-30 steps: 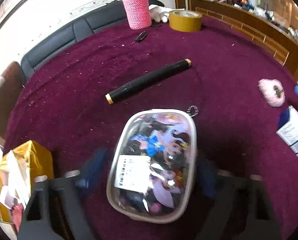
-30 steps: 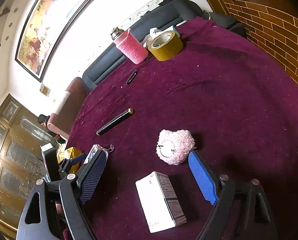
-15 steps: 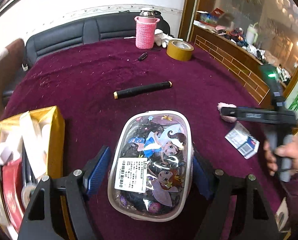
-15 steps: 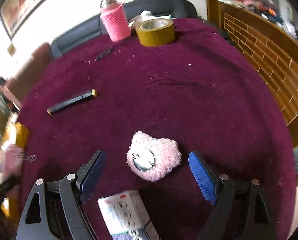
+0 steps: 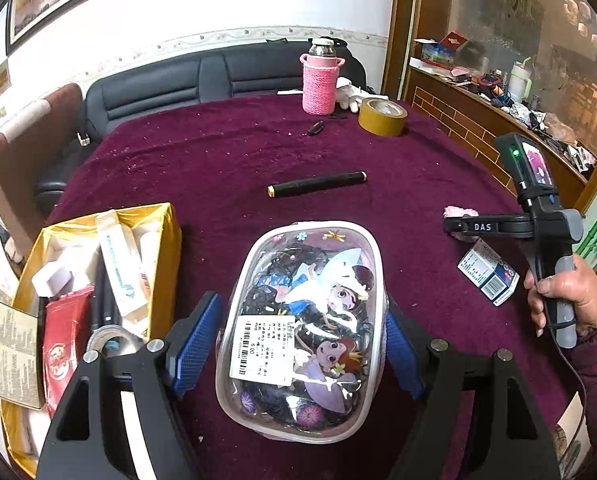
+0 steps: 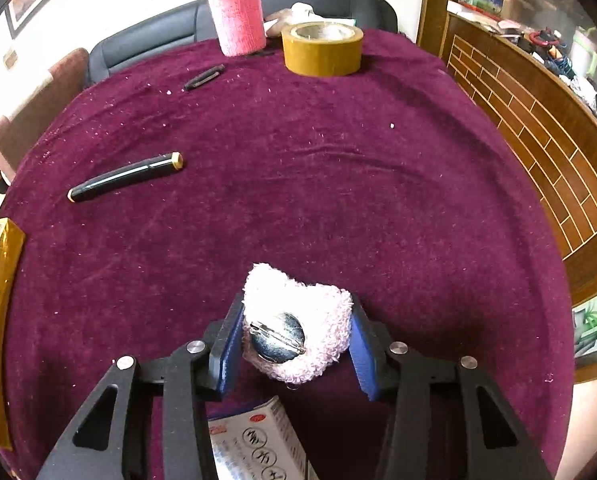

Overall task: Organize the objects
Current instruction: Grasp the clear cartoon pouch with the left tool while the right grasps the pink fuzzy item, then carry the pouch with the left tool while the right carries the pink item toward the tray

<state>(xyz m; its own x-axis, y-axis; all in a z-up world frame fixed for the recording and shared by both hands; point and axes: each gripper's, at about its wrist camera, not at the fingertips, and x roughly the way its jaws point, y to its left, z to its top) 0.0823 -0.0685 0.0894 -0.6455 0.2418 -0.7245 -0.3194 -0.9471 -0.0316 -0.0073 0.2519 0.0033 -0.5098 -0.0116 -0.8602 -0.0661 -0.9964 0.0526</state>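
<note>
Left wrist view: the left gripper [image 5: 298, 340] carries a clear pouch [image 5: 300, 332] between its 2 pads, raised above the surface [image 5: 226, 160]. The gold box [image 5: 98, 280], already part filled, lies just left of the gripper. To place well, swing left over a free part of the box before letting go.

Right wrist view: the right gripper [image 6: 294, 342] is narrowed onto a pink puff [image 6: 302, 320], both pads touching its sides. A carton [image 6: 258, 444] lies beneath the gripper. Squeeze lightly; the fluff likely compresses. Lift straight up.

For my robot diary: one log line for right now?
left claw: shut on pouch | right claw: shut on pink brooch | gold box: open
</note>
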